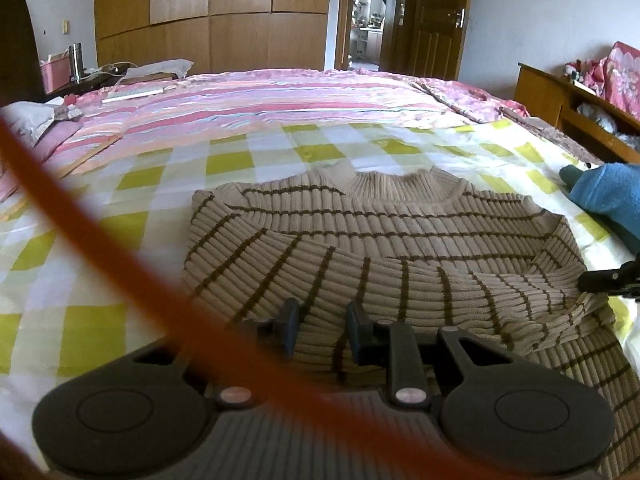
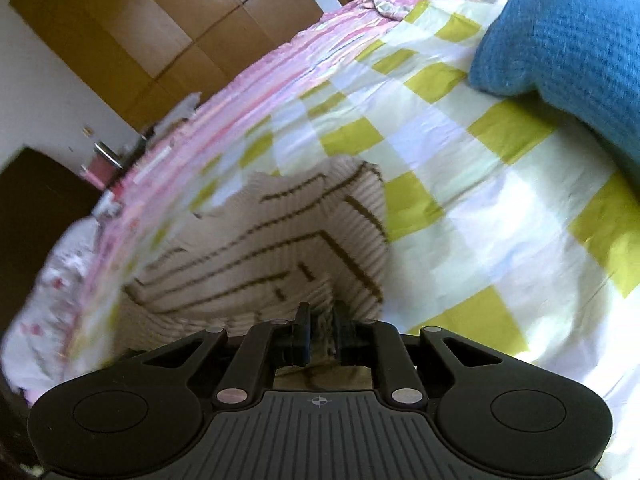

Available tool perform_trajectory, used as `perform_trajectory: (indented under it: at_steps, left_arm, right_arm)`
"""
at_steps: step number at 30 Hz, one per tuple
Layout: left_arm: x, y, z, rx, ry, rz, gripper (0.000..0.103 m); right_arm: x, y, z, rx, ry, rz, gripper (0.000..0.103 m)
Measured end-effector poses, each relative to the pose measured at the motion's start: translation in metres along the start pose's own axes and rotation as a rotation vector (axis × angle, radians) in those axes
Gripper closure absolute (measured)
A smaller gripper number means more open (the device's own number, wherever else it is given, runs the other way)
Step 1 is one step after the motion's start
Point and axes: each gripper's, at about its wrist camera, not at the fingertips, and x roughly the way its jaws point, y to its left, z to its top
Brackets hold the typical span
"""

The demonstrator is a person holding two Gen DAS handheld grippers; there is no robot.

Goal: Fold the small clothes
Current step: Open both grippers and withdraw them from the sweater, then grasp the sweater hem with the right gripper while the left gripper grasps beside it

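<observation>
No brand, label or readable writing shows in either view; the only mark is a small crosshair moulded into the ribbed black plastic body of the right gripper (image 2: 320, 334), low in the centre of the right wrist frame. A blurred orange strap (image 1: 120, 248) slants from the left edge to the bottom of the left wrist frame and hides part of the left gripper (image 1: 322, 330), including the base of its left finger. The beige ribbed knit sweater with thin brown stripes (image 1: 384, 240) lies in the centre of that frame on the yellow-and-white checked bedsheet (image 1: 228, 160), collar toward the top, sleeves folded across the chest, its lower hem cut off at the bottom right. The left gripper's fingers stand apart over the knit, with fabric visible between them but not pinched. In the right wrist view, motion-blurred on its left side, the right gripper's fingers are pressed onto a bunched fold of the sweater, lifting it from the sheet. A blue chunky-knit garment (image 2: 560, 36) fills the upper right corner, cut off by the frame edge. A pink striped quilt (image 1: 260, 96) crosses the upper middle of the left wrist view.
</observation>
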Motion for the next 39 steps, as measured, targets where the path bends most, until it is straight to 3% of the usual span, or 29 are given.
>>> perform_trajectory:
  at_steps: [6,14,18,24,33,39]
  left_arm:
    - [-0.025,0.003,-0.005,0.008,0.004,0.007,0.071]
    - [-0.084,0.01,-0.037,-0.025,0.057,0.0,0.071]
    - [-0.109,0.008,-0.058,-0.029,0.124,0.026,0.071]
    - [-0.128,-0.002,-0.083,-0.106,0.261,0.024,0.07]
    - [-0.142,-0.019,-0.1,0.037,0.383,0.279,0.063]
    - [-0.159,0.002,-0.103,0.022,0.417,0.388,0.063]
  right_arm:
    - [-0.024,0.019,-0.002,-0.117,-0.052,-0.028,0.088]
    - [-0.059,0.037,-0.042,-0.208,0.032,0.019,0.085]
    - [-0.072,0.043,-0.071,-0.239,0.098,0.056,0.085]
    - [-0.089,0.048,-0.095,-0.261,0.129,0.089,0.08]
    - [-0.119,0.041,-0.121,-0.298,0.165,0.092,0.074]
    - [-0.131,0.033,-0.141,-0.318,0.224,0.062,0.072]
